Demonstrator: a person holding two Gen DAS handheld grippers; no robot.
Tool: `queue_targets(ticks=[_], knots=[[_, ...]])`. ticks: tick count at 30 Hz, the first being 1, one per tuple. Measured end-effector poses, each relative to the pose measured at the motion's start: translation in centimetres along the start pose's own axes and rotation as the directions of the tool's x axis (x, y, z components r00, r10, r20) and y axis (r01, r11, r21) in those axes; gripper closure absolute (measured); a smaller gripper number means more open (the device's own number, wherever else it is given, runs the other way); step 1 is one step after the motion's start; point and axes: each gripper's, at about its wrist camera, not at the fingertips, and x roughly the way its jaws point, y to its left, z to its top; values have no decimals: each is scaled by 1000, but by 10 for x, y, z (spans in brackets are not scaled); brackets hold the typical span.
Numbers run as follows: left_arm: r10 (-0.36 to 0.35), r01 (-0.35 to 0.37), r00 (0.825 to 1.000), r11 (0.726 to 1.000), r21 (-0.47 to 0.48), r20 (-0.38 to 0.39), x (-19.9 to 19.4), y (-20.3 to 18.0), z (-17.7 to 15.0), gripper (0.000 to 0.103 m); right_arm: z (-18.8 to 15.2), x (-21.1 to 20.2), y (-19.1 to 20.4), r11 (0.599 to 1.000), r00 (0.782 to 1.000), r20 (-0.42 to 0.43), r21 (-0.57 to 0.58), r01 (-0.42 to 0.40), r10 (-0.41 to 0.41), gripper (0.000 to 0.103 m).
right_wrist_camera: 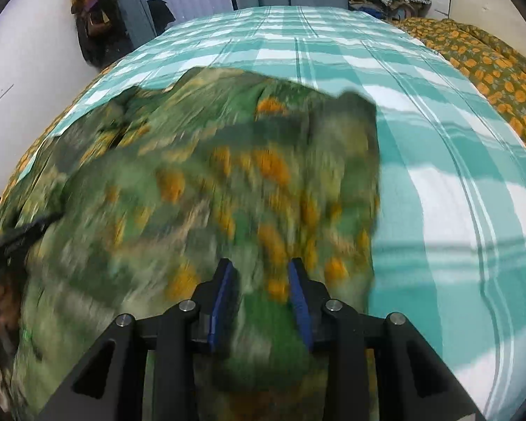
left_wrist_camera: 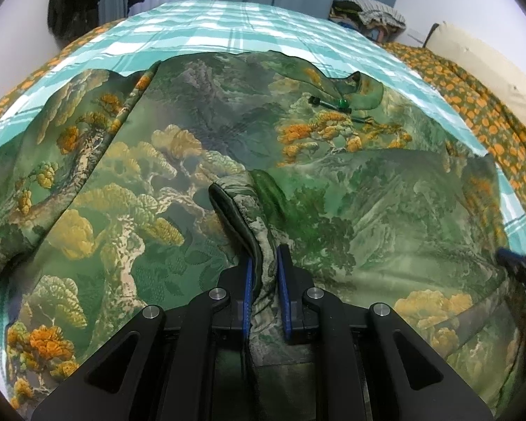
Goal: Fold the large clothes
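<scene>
Between my left claw's (left_wrist_camera: pixel 264 273) blue pads (left_wrist_camera: pixel 248 291) a dark-lined hem of the garment (left_wrist_camera: pixel 193 161) is pinched, the two fingers nearly together with only that thin ridge of cloth between them. From the pads the hem runs up toward eleven o'clock and ends in a rounded tip. Most of the garment, a green brocade with orange and yellow trees, lies spread over the checked teal sheet (left_wrist_camera: pixel 207 24); its long axis seems to run from nine to three in the left view, with a sleeve-like fold off at nine and the collar (left_wrist_camera: pixel 361 87), with a green bead and dark cord, at one. My left claw tilts steeply down over the cloth. At four o'clock in that view a dark tip of my right claw (left_wrist_camera: pixel 519 263) shows at the cloth's edge, cut off by the rim. In the right view my right claw (right_wrist_camera: pixel 263 280) also tilts down, its pads standing wider apart with a bunch of the garment (right_wrist_camera: pixel 210 175) filling the gap and reaching both, so I take it as gripped. That whole view of the cloth is smeared, so the pattern and folds are hard to make out. Its right edge falls from one to five, with bare sheet (right_wrist_camera: pixel 438 140) beyond. My left claw (right_wrist_camera: pixel 3 245) is a dark blur at nine.
</scene>
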Motion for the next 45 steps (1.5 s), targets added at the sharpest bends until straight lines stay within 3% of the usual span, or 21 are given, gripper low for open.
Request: queue_targets(ticks=[4, 5, 7, 8, 9, 10, 11, 12, 14, 19, 24, 27, 30, 31, 33, 34, 38, 43, 44, 45], knots=[[21, -21, 1000, 999, 36, -12, -6, -4, 2, 88, -24, -23, 12, 999, 999, -6, 4, 41, -41, 69], [28, -28, 1000, 999, 44, -14, -11, -5, 1, 83, -29, -27, 15, 999, 999, -22, 3, 46, -46, 69], [56, -55, 998, 997, 48, -18, -25, -6, -4, 65, -46, -43, 22, 999, 1000, -19, 40, 20, -20, 69], [59, -58, 998, 997, 42, -16, -34, -5, -8, 48, -55, -55, 26, 999, 1000, 24, 48, 20, -21, 69], [52, -51, 999, 998, 36, -10, -44, -2, -14, 41, -68, -72, 33, 998, 995, 89, 45, 32, -36, 64], [37, -37, 999, 999, 30, 0, -57, 3, -22, 31, -82, -89, 41, 998, 987, 153, 36, 53, -58, 51], [22, -22, 1000, 999, 26, 5, -69, 7, -30, 25, -93, -101, 46, 998, 978, 198, 30, 63, -67, 48], [8, -8, 1000, 1000, 26, 2, -83, 14, -41, 22, -108, -116, 53, 997, 966, 247, 25, 68, -72, 39], [9, -9, 1000, 999, 32, -8, -100, 26, -57, 22, -129, -132, 61, 996, 953, 292, 22, 81, -84, 38], [89, -88, 996, 996, 31, -10, -137, 64, -77, 20, -144, -140, 82, 991, 954, 286, -71, 110, -86, 38], [147, -146, 989, 984, -106, 6, -167, 124, -75, 12, -145, -145, 96, 996, 953, 299, -54, 74, -55, 38], [173, -165, 985, 958, -233, 16, -177, 169, -73, 11, -149, -142, 107, 996, 956, 290, -72, 62, -39, 38], [171, -133, 984, 905, -404, 58, -183, 221, -73, 11, -156, -137, 117, 991, 962, 270, -114, 68, -35, 38], [165, -109, 983, 875, -472, 79, -183, 240, -74, 10, -158, -136, 119, 990, 963, 268, -121, 69, -34, 38], [182, -91, 979, 799, -594, 95, -179, 274, -77, 10, -159, -134, 122, 990, 964, 262, -123, 66, -32, 38], [196, -89, 976, 748, -657, 91, -175, 294, -80, 10, -159, -133, 123, 991, 965, 262, -120, 65, -32, 38], [238, -107, 970, 603, -790, 50, -155, 340, -89, 10, -157, -130, 122, 991, 966, 256, -112, 67, -36, 38], [271, -100, 961, 510, -854, 50, -139, 373, -88, 10, -159, -122, 122, 991, 973, 225, -113, 71, -44, 38], [283, -89, 957, 495, -865, 63, -140, 377, -90, 14, -159, -119, 122, 991, 975, 219, -112, 70, -44, 38], [291, -80, 954, 484, -871, 74, -141, 380, -91, 26, -159, -118, 123, 991, 976, 215, -112, 69, -44, 38]])
